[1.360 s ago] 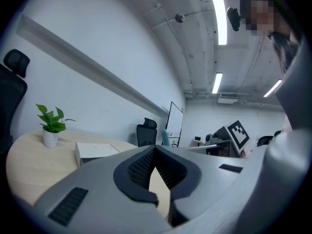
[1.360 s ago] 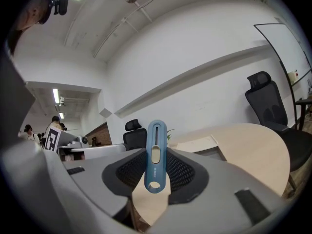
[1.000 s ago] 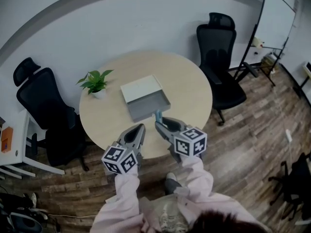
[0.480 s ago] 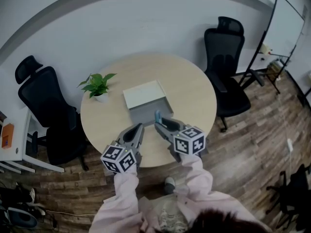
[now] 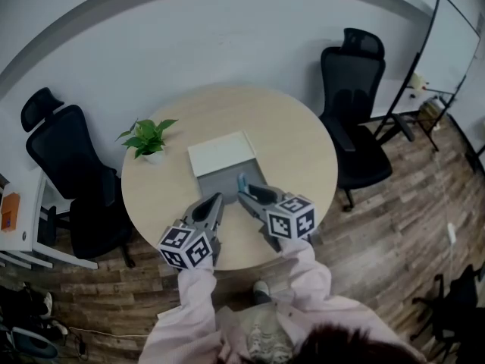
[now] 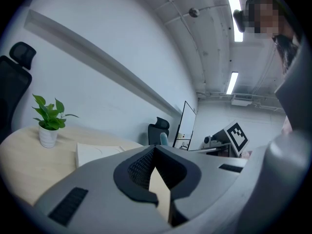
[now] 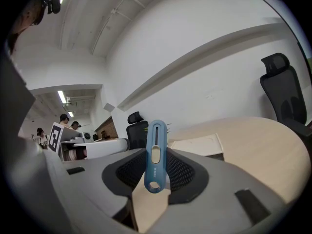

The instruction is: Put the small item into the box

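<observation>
A slim blue item [image 7: 156,155], shaped like a small cutter, stands upright between the pads of my right gripper [image 5: 245,193], which is shut on it. In the head view the blue item [image 5: 242,181] hangs at the near right edge of the open grey box [image 5: 220,179]. The box's white lid [image 5: 221,154] lies folded back behind it. The box rests mid-table on the round wooden table [image 5: 295,142]. My left gripper [image 5: 217,201] hovers just left of the right one, near the table's front. Its jaws are shut with nothing between them.
A potted plant [image 5: 148,138] stands at the table's left, also seen in the left gripper view as the plant [image 6: 48,123]. Black office chairs sit at the left [image 5: 64,161] and the back right [image 5: 352,105]. A whiteboard [image 5: 449,44] leans at the far right.
Both grippers have edged slightly toward the box, and the blue item now sits over its near edge. The grip is unchanged.
</observation>
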The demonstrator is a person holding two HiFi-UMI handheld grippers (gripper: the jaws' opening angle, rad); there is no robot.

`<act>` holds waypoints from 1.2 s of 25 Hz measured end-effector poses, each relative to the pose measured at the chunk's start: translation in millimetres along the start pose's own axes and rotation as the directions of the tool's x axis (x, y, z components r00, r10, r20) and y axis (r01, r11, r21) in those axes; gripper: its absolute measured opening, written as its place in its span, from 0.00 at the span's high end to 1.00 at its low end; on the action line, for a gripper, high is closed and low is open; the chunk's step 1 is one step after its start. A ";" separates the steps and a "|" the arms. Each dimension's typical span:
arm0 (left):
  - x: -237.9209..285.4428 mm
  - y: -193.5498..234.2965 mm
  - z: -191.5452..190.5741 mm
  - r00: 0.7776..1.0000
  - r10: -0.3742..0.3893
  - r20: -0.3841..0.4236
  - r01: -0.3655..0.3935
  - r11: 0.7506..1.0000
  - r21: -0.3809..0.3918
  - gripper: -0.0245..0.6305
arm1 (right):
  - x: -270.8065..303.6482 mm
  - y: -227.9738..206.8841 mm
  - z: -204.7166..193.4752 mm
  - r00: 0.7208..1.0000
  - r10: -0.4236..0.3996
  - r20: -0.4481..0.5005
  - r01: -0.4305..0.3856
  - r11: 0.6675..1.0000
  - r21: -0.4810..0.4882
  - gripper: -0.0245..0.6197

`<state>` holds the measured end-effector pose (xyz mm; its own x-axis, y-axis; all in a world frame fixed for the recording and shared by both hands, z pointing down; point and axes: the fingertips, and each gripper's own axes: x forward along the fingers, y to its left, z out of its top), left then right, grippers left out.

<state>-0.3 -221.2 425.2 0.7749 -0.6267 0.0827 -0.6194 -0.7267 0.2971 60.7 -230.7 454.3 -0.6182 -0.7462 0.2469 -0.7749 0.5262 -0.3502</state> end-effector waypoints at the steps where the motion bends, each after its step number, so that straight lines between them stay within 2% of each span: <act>1: 3.8 0.1 -0.4 1.000 0.001 -0.001 -0.001 1.000 0.000 0.95 | 0.6 -3.5 0.6 1.000 0.004 -0.003 -0.004 1.000 0.001 0.76; 13: 32.9 20.0 -7.6 0.999 0.041 -0.001 -0.041 0.999 -0.020 0.95 | 25.1 -35.5 -1.7 0.997 0.058 -0.046 -0.057 0.998 0.009 0.76; 30: 54.2 52.1 -27.4 0.994 0.101 -0.031 -0.104 0.991 -0.088 0.95 | 54.8 -60.1 -4.2 0.989 0.089 -0.118 -0.090 0.996 -0.005 0.76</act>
<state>12.9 -285.3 471.2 0.7117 -0.6881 0.1414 -0.6829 -0.6304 0.3691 72.9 -301.5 492.7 -0.6960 -0.6430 0.3195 -0.7165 0.5935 -0.3665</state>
